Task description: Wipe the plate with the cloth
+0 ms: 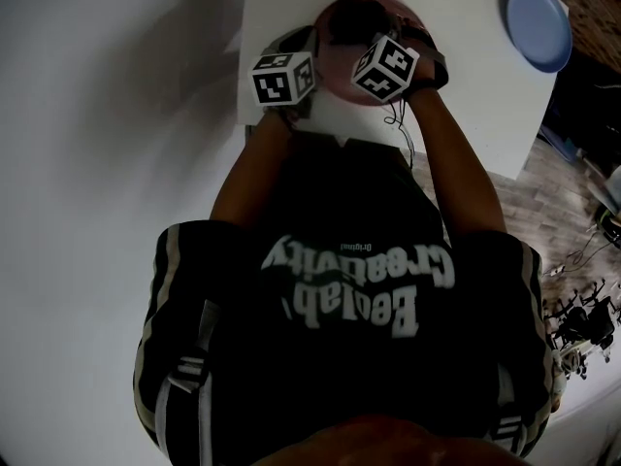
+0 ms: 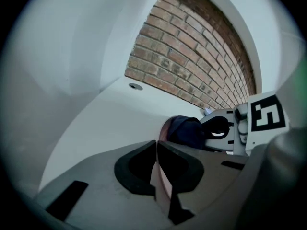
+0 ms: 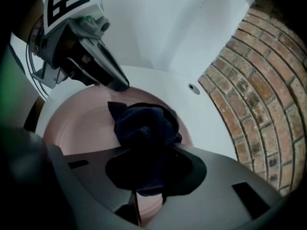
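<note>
On the counter [image 1: 466, 85], left claw [image 2: 157, 150] pinches the pink plate's [image 3: 81, 123] rim; down-tilted right claw [image 3: 151, 171] clamps bunched navy cloth [image 3: 144, 123] on it.

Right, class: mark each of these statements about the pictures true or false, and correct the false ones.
1. The right hand-held gripper is shut on a dark blue cloth. True.
2. The cloth is down on the blue plate. False: it is on the pink plate; the blue plate sits apart at the far corner of the table.
3. The left hand-held gripper grips the pink plate's rim. True.
4. The left hand-held gripper holds a second cloth. False: only the plate's rim is between its jaws.
5. A brick wall stands beyond the table. True.
</note>
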The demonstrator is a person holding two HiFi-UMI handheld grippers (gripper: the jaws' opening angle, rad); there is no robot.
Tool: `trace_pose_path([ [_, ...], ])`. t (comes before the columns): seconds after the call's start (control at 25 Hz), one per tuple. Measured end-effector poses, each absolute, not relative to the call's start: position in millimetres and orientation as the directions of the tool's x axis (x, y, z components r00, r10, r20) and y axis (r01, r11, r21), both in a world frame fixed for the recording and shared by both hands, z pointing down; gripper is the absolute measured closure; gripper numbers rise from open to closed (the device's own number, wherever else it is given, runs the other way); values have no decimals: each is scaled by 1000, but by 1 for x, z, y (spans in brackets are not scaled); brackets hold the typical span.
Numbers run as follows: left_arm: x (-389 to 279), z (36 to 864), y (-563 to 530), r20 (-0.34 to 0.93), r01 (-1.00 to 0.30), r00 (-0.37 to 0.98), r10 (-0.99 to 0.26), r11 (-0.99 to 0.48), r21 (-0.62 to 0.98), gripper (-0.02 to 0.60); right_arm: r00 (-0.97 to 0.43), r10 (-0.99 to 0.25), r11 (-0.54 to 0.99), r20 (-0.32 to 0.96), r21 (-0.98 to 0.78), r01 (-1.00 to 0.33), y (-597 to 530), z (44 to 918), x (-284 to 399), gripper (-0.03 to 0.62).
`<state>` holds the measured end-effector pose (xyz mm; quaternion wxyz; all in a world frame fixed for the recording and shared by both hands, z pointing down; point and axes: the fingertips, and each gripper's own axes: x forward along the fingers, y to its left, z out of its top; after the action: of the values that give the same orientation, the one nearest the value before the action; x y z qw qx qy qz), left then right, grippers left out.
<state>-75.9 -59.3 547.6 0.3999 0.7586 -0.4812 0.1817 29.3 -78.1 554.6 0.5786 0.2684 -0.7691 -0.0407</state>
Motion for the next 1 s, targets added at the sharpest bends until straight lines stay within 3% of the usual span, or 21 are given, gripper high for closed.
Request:
trace_pose_path([
  [0.24,-77,547,-59,661,-874,473,-582,-214,437,572,-113,-463,827,879,383,-411,-78,552,76,513],
  [0.48,-75,546,-61,667,-877,468,-579,-213,430,572,-87,-449,847,889,393,-357,-34,548,99,514],
  [1.0,-75,545,-61,668,-879,467,-579,-222,422,571,-217,-325,933,920,275,-230,54,552,41,513],
])
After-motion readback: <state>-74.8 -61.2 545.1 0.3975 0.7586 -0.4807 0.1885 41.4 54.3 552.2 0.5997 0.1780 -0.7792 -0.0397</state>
